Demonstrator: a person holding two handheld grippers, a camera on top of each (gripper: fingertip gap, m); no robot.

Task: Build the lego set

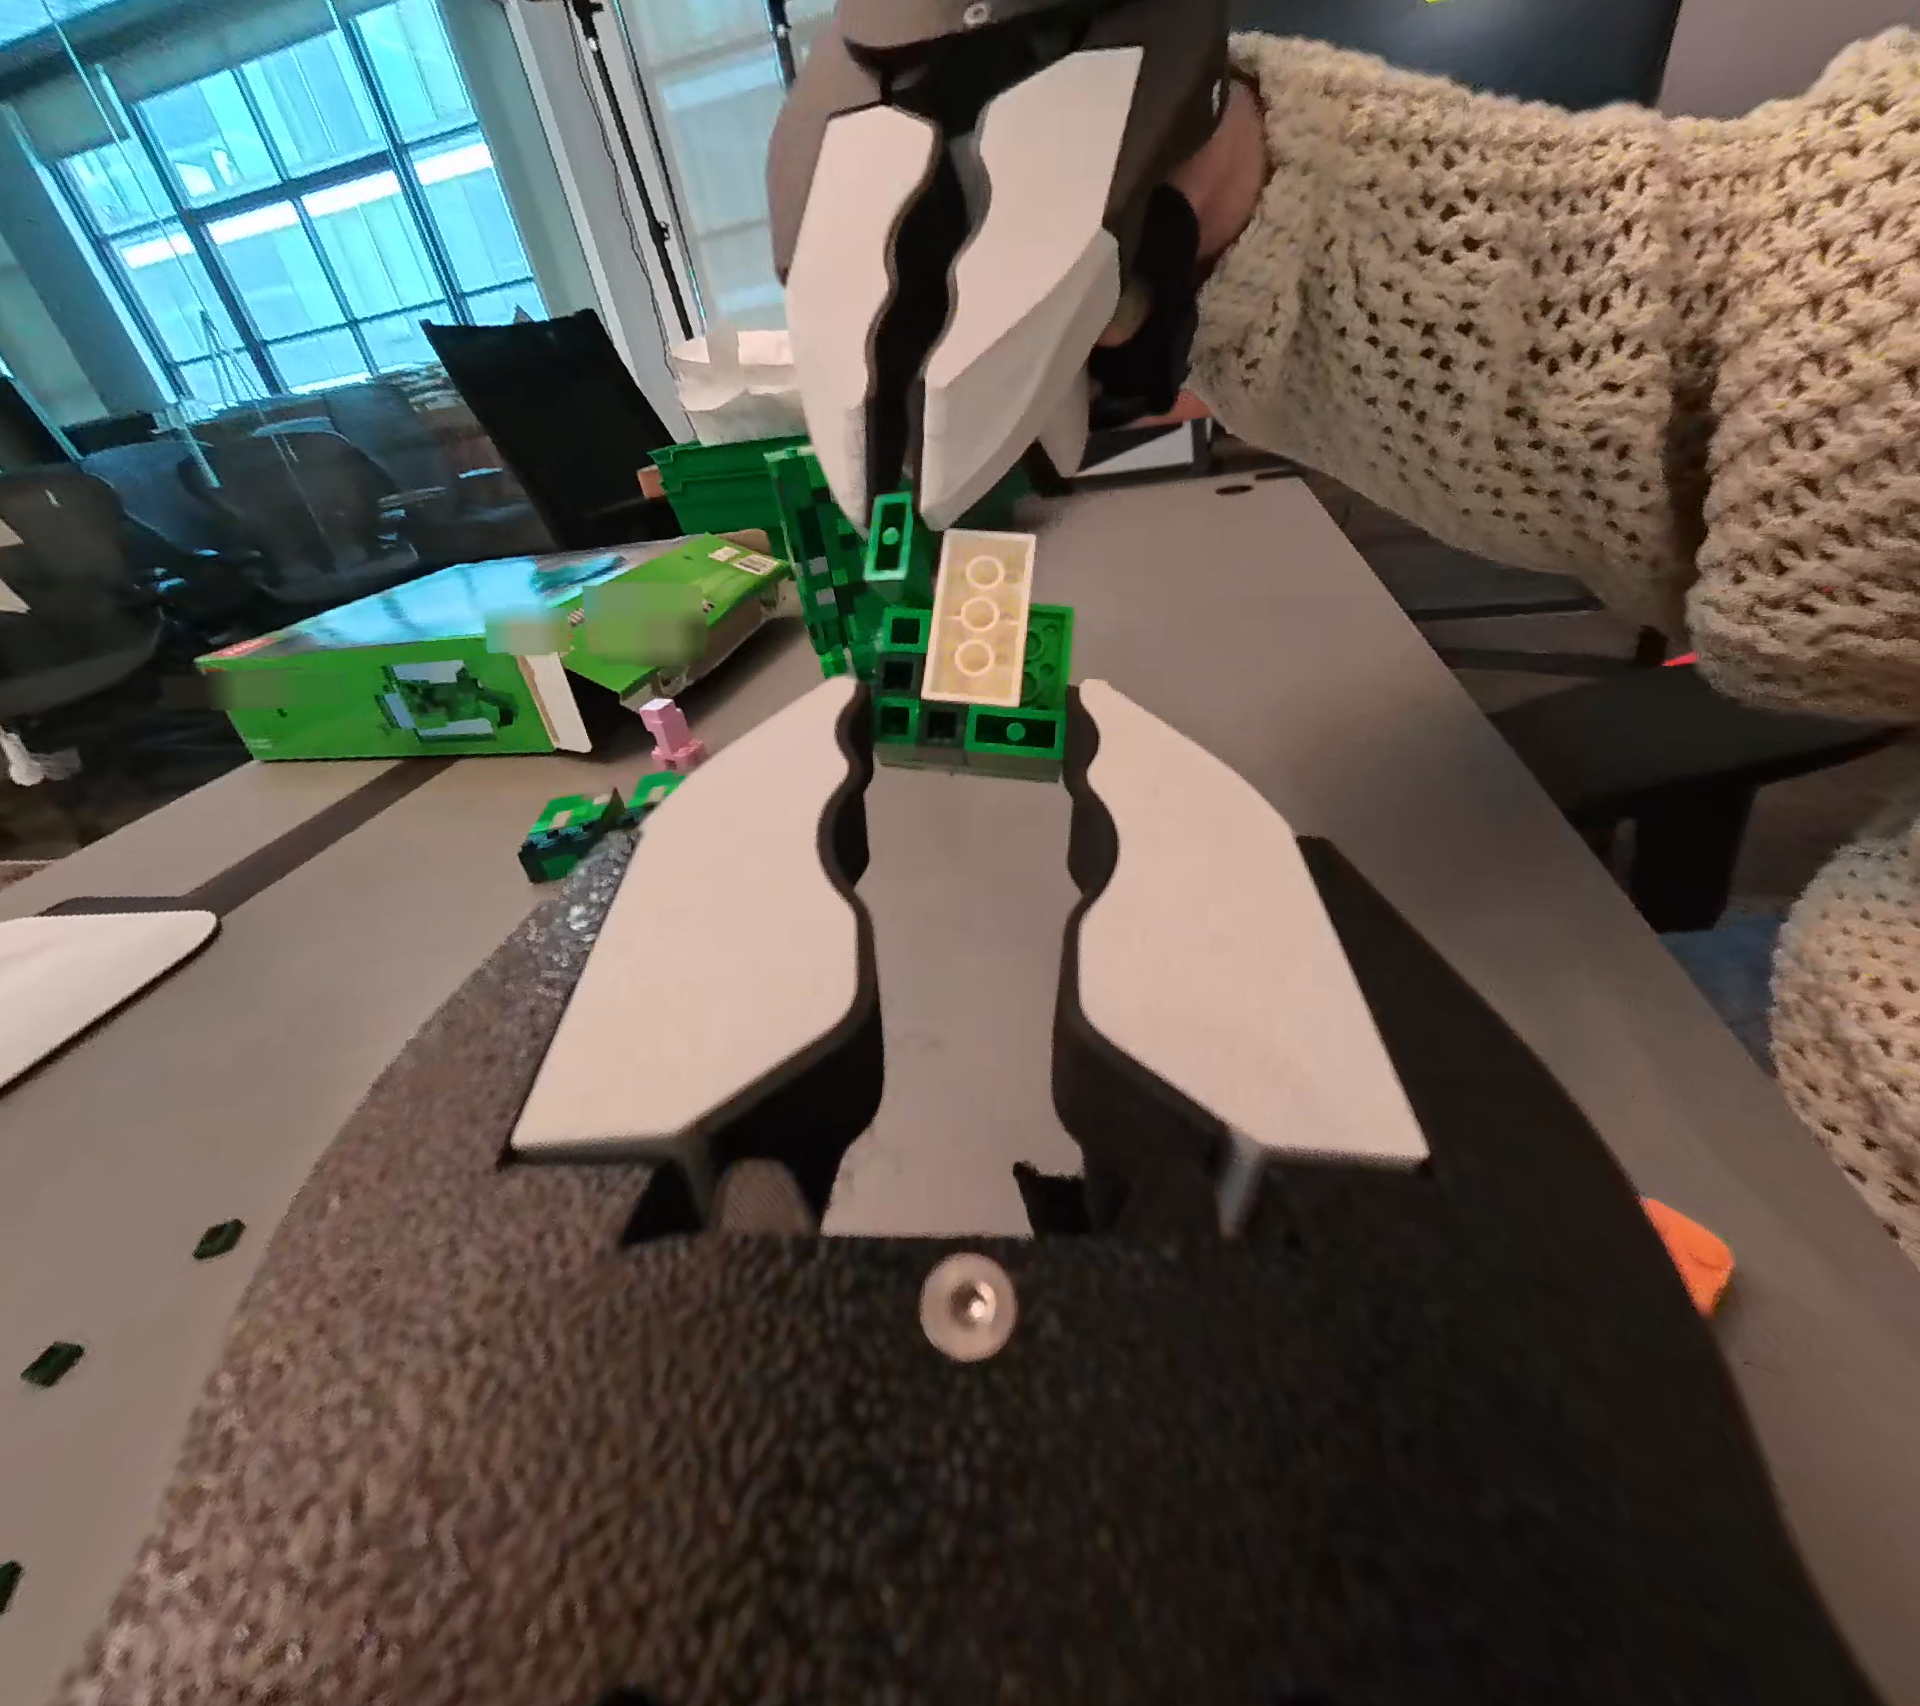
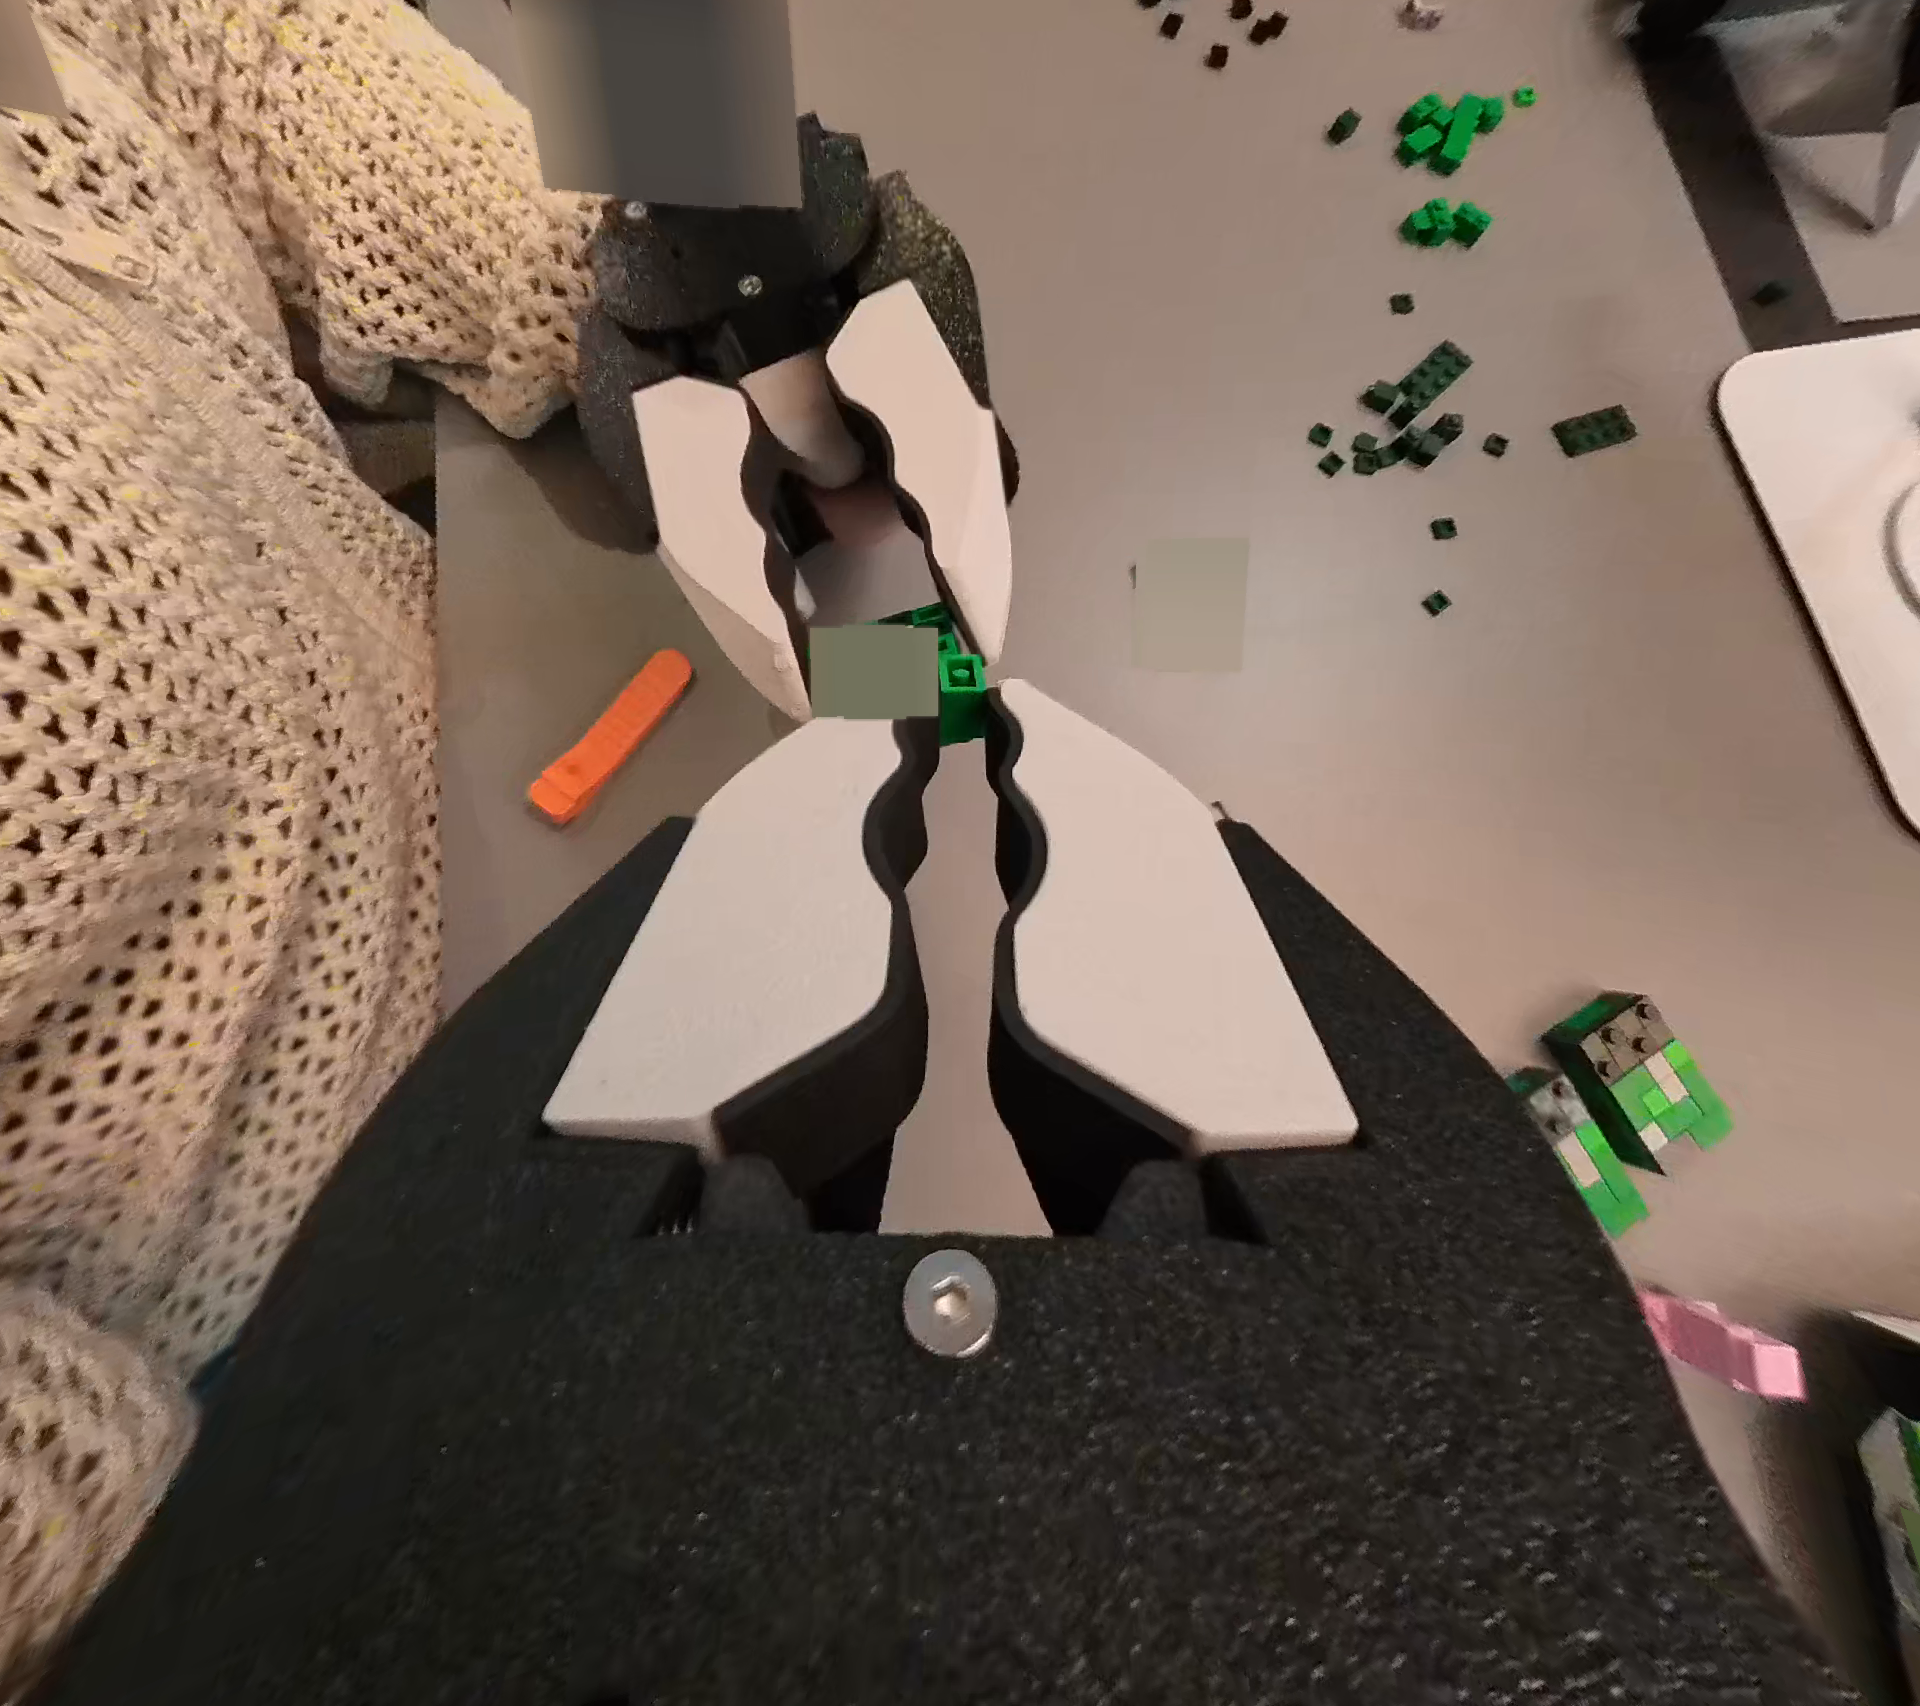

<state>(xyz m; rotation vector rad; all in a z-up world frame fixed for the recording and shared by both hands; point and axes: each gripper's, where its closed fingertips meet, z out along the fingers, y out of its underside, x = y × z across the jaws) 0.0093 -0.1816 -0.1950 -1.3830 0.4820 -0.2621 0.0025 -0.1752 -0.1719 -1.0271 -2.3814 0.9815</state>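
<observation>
Left wrist view: left gripper [image 1: 968, 721] clamped the green lego assembly [image 1: 971, 700] at frame center, white brick [image 1: 979, 617] on it; right gripper [image 1: 891, 503] pinched a small green brick [image 1: 890, 539] above it. Right wrist view: loose green bricks [image 2: 1439, 129] lay upper right on the table [image 2: 1143, 306], orange brick separator [image 2: 613, 737] at left.

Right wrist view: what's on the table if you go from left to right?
Orange tool → left gripper → bright green bricks → dark green flat brick → white pad.
</observation>
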